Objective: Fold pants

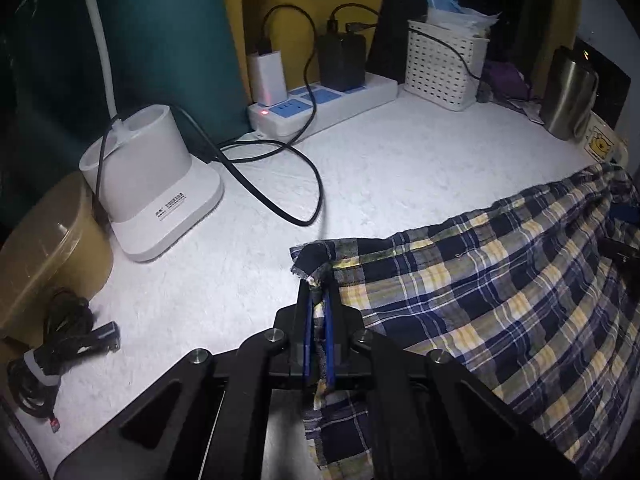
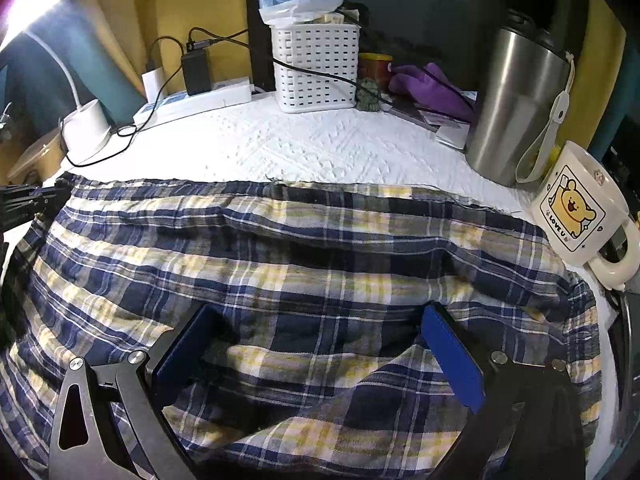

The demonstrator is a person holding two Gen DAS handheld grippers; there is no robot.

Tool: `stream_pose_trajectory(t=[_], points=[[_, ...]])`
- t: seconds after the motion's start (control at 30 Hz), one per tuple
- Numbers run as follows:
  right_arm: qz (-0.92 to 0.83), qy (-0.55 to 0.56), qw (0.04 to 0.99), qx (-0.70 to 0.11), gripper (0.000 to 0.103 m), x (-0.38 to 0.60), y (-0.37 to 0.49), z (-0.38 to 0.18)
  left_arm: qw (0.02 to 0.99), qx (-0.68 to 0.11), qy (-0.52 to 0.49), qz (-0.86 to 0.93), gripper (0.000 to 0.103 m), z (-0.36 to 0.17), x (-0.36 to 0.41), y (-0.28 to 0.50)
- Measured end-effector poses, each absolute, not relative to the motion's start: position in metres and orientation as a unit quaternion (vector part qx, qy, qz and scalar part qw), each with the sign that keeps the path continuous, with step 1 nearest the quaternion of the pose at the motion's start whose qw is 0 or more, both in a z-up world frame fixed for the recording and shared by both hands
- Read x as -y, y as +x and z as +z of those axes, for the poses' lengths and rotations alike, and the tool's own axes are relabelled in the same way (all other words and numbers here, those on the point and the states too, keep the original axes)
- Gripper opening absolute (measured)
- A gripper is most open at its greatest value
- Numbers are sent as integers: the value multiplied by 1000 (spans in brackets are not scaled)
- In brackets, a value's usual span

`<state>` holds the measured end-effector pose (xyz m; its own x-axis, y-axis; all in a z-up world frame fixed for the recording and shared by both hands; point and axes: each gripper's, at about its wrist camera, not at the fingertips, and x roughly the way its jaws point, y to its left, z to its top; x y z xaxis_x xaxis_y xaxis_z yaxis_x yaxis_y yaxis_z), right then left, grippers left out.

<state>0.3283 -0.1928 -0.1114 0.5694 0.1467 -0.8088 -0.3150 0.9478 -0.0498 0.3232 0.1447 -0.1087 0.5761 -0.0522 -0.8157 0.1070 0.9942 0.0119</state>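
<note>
Pants [image 2: 304, 264] long axis crosswise, left tool [image 1: 319, 296] pinching corner.

One plaid pants [image 2: 304, 248], one basket [image 2: 316, 68], one mug [image 2: 576, 208], two chargers [image 1: 267, 76].

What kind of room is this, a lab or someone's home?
Probably a home desk or bedside table: a power strip with chargers, a cartoon bear mug, a steel tumbler and plaid pants spread on it.

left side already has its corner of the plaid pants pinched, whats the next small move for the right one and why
Probably close the right gripper on the fabric beneath it: its jaws stand wide open over the plaid pants, while the left gripper is shut on its corner.
</note>
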Motion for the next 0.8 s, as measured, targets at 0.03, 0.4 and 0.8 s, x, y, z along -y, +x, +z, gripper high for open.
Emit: stream_pose_trajectory(t=[0.03, 0.4, 0.8], points=[[128, -93, 881, -447, 103, 193, 330, -112, 886, -460, 30, -43, 4, -112, -145, 326], [109, -86, 882, -450, 103, 202, 318, -106, 898, -439, 29, -1, 36, -81, -149, 315], [110, -74, 890, -436, 103, 213, 255, -85, 899, -430, -3, -81, 49, -48, -76, 213]])
